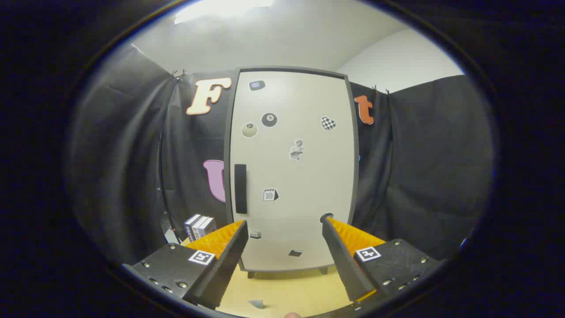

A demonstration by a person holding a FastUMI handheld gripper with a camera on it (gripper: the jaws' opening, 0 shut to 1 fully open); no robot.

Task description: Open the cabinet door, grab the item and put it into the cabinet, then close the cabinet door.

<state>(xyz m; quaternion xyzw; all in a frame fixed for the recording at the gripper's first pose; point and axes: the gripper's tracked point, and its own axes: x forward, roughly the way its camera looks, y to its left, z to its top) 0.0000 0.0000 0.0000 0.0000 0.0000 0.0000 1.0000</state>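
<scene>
Cabinet door [291,168]: shut, upright, straight beyond the fingers, dotted with stickers.
Handle [240,188]: dark vertical bar near the door's left edge.
Boxes [199,226]: 3, standing left of the cabinet, behind the left finger.
Gripper [284,227]: spread wide, holding nothing.
Table [287,291]: pale wood under the fingers.

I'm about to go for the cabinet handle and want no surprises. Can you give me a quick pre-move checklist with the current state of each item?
1. Tall white cabinet door with dark frame shut: ok, it sits closed.
2. Black vertical bar handle in view on the door's left side: ok.
3. Hand-held gripper open with nothing between its fingers: ok.
4. Fingers lined up on the handle: not ok, they frame the door's lower part, right of the handle.
5. Small white and dark blue boxes beside the cabinet, left of the fingers: ok, upright.
6. Path over the yellow wooden tabletop: cannot tell, a small grey piece lies between the fingers.
</scene>
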